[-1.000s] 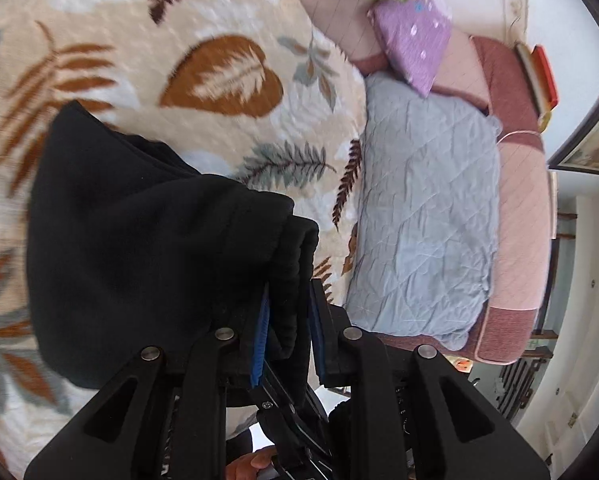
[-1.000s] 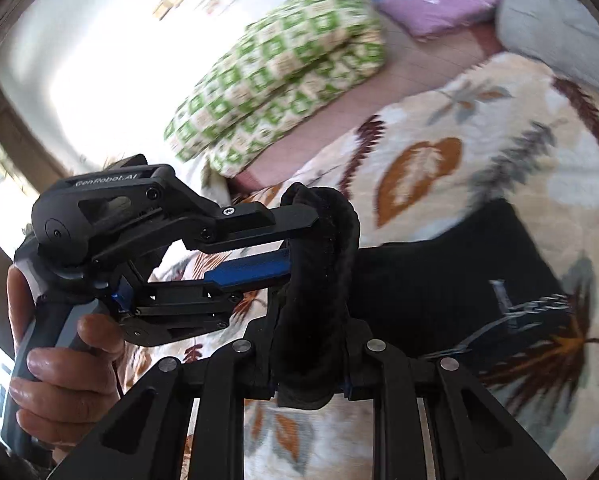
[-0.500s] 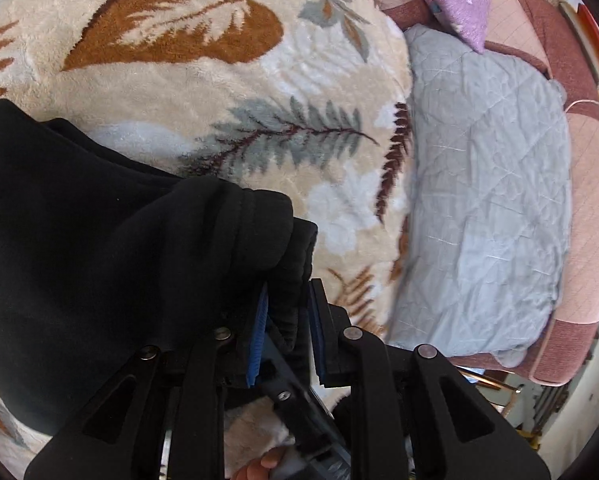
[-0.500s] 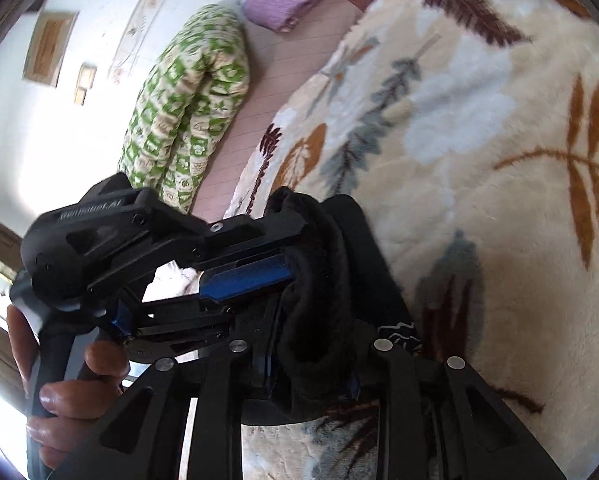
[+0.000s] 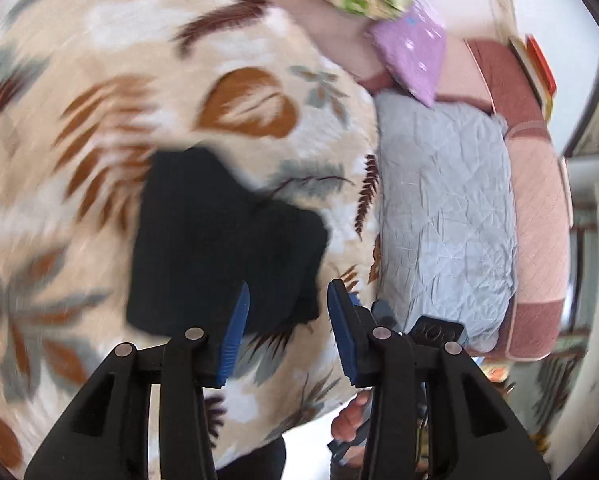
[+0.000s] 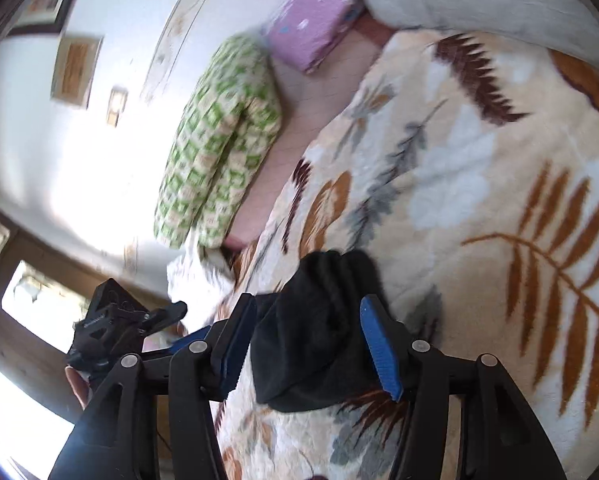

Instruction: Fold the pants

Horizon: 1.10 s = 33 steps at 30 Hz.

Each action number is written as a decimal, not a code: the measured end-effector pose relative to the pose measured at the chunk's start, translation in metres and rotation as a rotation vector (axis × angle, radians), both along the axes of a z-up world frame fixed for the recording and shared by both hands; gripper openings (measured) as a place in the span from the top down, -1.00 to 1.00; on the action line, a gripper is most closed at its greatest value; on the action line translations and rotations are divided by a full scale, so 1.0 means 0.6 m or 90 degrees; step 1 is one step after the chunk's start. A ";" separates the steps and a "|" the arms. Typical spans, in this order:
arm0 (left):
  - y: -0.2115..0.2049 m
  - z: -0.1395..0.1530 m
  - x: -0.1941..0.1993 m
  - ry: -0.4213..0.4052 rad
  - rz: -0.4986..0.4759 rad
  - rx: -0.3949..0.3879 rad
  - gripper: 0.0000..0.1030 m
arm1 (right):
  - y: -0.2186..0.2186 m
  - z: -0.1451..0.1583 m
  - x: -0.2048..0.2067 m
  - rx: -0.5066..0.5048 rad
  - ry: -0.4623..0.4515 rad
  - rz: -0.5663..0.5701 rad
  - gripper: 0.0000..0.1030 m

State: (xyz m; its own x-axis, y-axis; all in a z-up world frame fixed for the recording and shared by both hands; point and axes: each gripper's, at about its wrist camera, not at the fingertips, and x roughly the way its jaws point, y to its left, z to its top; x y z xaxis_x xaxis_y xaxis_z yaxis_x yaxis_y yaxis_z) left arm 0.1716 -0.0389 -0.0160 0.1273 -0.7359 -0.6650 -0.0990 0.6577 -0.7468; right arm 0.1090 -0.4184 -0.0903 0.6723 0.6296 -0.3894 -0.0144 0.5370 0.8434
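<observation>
The black pants (image 5: 223, 240) are lying as a compact folded bundle on the leaf-patterned fleece blanket (image 5: 99, 80) covering the bed. The left hand-held gripper (image 5: 285, 312) is hovering above the near edge with its jaws spread and nothing between them. The right hand-held gripper (image 6: 305, 344) is also standing released, its blue pads (image 6: 379, 352) flanking the bundle's thick end without pinching it. Judging by this, the fold is being let go; both grippers are best drawn straight back without snagging cloth, so the layers are not disturbed.
</observation>
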 end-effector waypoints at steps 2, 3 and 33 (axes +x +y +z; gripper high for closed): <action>0.023 -0.029 -0.037 0.018 0.026 -0.036 0.25 | 0.024 0.006 0.006 -0.016 0.002 0.054 -0.11; 0.026 -0.040 -0.051 0.023 0.032 -0.049 0.25 | 0.036 0.008 0.007 -0.032 0.010 0.067 -0.11; -0.047 -0.174 -0.072 0.145 0.271 -0.147 0.28 | 0.073 0.000 0.155 -0.075 0.092 0.146 -0.10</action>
